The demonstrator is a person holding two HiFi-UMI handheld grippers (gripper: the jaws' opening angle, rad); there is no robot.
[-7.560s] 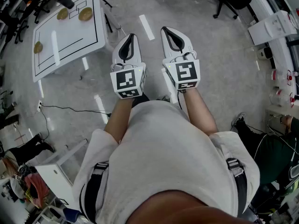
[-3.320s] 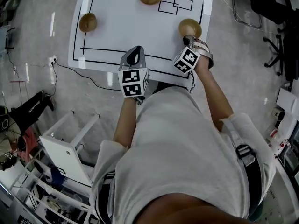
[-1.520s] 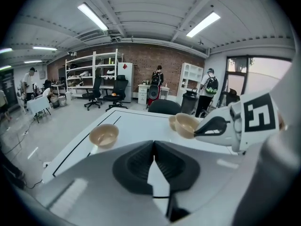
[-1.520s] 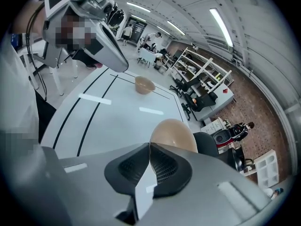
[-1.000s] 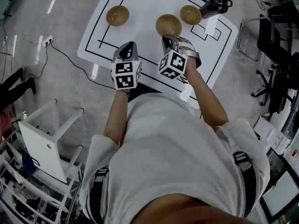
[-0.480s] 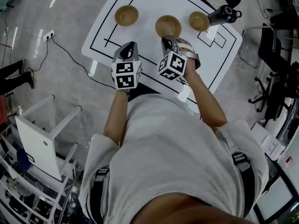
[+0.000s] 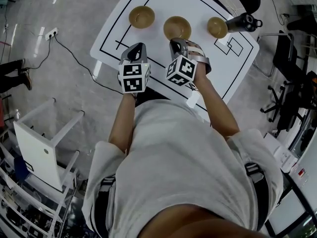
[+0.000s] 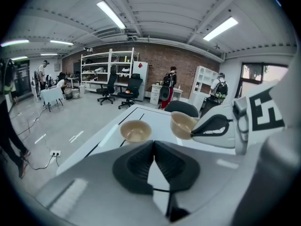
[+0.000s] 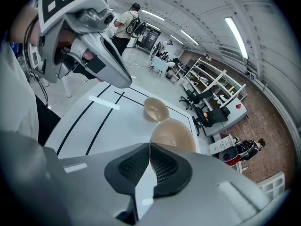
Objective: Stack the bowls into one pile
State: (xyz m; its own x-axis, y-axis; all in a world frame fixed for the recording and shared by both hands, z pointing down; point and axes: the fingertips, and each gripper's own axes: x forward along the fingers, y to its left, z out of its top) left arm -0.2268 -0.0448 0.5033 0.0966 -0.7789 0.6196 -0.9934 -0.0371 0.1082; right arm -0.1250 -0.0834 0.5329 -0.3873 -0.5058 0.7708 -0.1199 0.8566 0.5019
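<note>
White black-lined table (image 7: 195, 5), grey floor (image 7: 49, 95), brick back wall (image 8: 175, 60); left gripper (image 7: 139, 46) pinched together, empty; right gripper (image 7: 177, 41) clamped on middle bowl (image 7: 177, 28) of 3

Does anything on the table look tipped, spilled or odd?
Only the middle bowl: it is tilted, with its rim pinched in the right gripper. The left bowl and right bowl sit upright, and nothing is spilled.
</note>
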